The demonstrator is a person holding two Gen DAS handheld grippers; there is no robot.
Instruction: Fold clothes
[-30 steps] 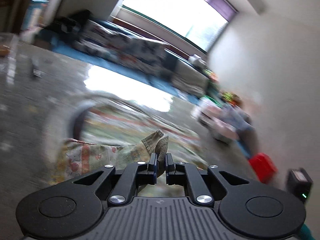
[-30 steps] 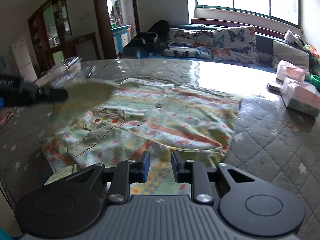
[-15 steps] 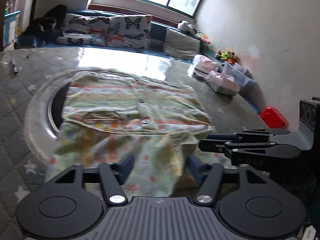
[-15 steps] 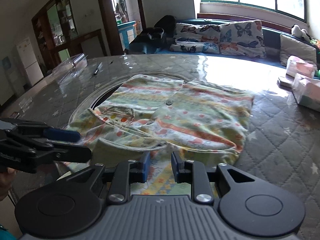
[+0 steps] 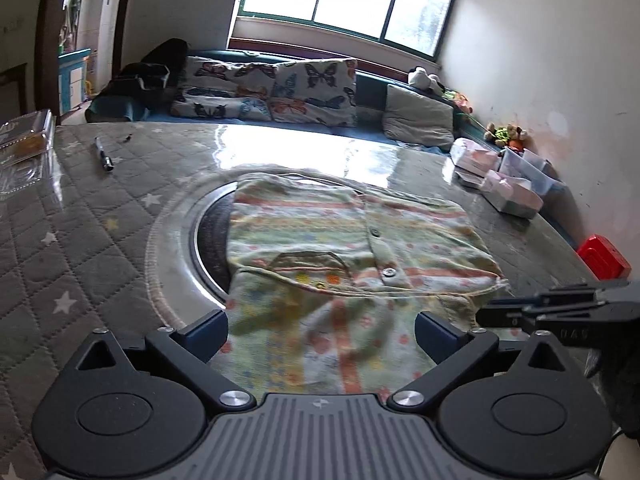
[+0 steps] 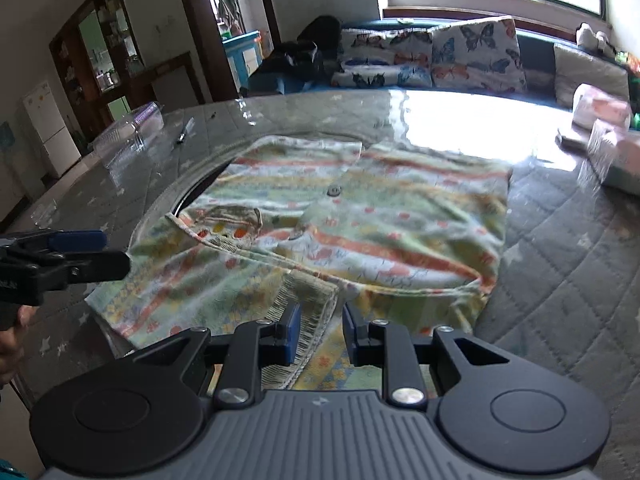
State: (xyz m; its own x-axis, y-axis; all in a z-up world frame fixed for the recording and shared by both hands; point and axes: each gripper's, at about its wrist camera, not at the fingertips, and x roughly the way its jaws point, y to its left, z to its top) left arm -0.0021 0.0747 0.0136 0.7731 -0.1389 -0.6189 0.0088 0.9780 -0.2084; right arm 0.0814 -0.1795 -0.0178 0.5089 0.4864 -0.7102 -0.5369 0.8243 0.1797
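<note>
Left claw (image 5: 320, 330) opening, empty, above shirt (image 5: 340, 232); right claw (image 6: 318, 332) narrow, hem between, seen only from right wrist.

The shirt's (image 5: 344, 248) near hem is blurred and runs out of sight behind the left gripper's (image 5: 322, 330) body. The ring inset in the bench (image 5: 80, 240) is half covered (by the shirt). The right gripper (image 5: 560, 316) is cut by the frame edge.
</note>
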